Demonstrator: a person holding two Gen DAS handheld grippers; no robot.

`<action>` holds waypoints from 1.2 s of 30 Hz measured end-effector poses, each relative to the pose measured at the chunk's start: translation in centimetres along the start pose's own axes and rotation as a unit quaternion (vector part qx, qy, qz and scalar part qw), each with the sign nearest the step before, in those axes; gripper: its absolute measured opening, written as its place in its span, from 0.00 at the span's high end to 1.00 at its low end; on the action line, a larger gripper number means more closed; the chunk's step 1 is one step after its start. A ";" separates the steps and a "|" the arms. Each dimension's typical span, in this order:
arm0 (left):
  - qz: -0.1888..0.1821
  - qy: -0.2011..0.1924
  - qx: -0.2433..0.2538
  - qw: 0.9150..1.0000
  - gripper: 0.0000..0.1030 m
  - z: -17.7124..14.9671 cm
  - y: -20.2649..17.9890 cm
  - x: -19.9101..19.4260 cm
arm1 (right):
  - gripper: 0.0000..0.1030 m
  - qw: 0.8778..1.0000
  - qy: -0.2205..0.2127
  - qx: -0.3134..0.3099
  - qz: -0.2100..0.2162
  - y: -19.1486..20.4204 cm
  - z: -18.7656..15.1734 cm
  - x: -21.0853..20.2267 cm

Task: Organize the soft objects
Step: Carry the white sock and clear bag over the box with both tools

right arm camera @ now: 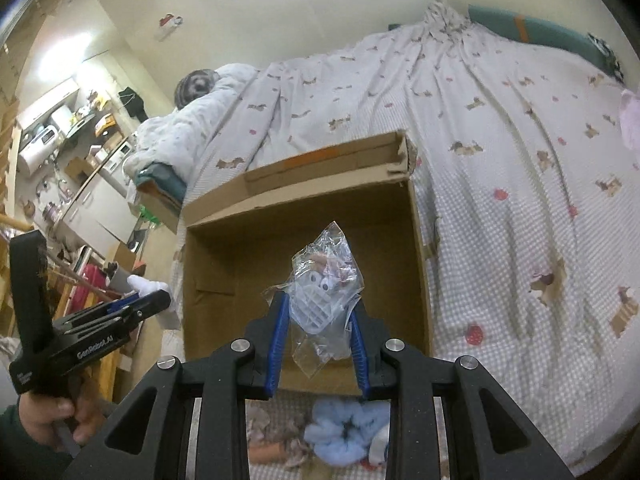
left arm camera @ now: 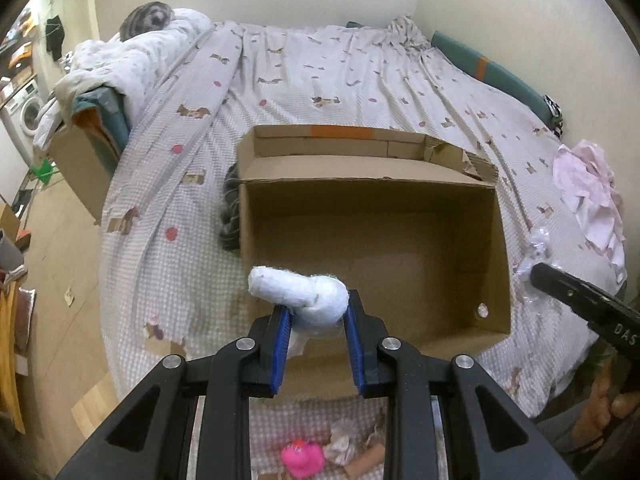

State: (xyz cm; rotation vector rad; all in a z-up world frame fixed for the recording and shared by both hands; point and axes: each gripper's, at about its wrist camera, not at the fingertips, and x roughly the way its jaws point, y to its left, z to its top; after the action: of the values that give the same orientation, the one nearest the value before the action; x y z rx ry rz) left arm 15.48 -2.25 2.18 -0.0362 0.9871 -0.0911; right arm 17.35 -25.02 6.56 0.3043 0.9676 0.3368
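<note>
**Two tools holding soft items over a cardboard box on a bed**

On a bed (left arm camera: 360, 80) covered with a pale checked sheet printed with small dogs and red dots, an open cardboard box (left arm camera: 372, 240) sits near the bed's front edge, its far flap folded back. The box looks empty inside.

The left tool (left arm camera: 318, 312) has its blue pads closed on a white rolled sock (left arm camera: 298, 292), gripping the rounded end while the rest of the roll sticks out to the left. The sock is above the box's near left corner. The right wrist view shows this tool from the side, held by a hand (right arm camera: 52, 416) at the box's left wall.

The right tool (right arm camera: 320, 316) is clamped on a clear plastic bag (right arm camera: 324, 288) holding small white and pinkish pieces; what they are cannot be told. The bag stands up from the pads above the box's near wall.

At the bed's front edge, before the box, lie a bright pink toy (left arm camera: 302, 458) and a fluffy light-blue soft item (right arm camera: 346, 432) among crumpled scraps. A pale pink cloth (left arm camera: 592, 196) lies at the bed's right edge. A grey bundle (left arm camera: 230, 212) rests against the box's left wall.
</note>
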 end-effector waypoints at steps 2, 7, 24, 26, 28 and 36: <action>0.003 -0.002 0.008 1.000 0.77 -0.1 -0.5 1.1 | 0.70 1.000 0.006 0.007 -0.003 -0.6 -0.2 1.3; -0.002 0.009 0.015 1.000 0.77 -0.7 -1.1 4.3 | 0.70 0.999 0.030 0.011 -0.018 -1.3 -0.7 3.9; -0.007 0.032 -0.003 0.999 0.77 -1.3 -0.2 7.4 | 0.70 0.994 0.095 0.001 -0.049 -1.2 -2.0 9.0; -0.009 0.035 -0.006 0.999 0.77 -1.3 -0.1 7.5 | 0.70 0.994 0.100 -0.004 -0.052 -1.0 -2.1 9.4; -0.010 0.036 -0.009 0.999 0.77 -1.3 -0.1 7.5 | 0.70 0.993 0.104 -0.005 -0.053 -1.0 -2.2 9.5; -0.014 0.036 -0.005 0.999 0.75 -1.3 -0.5 7.4 | 0.70 0.992 0.109 0.002 -0.057 -1.1 -2.3 10.1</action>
State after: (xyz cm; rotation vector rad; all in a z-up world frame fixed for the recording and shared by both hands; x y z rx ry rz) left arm 18.39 -3.45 -4.64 -0.0568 1.0585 -0.1128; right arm 20.85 -21.63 -2.64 0.2175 1.1960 0.2665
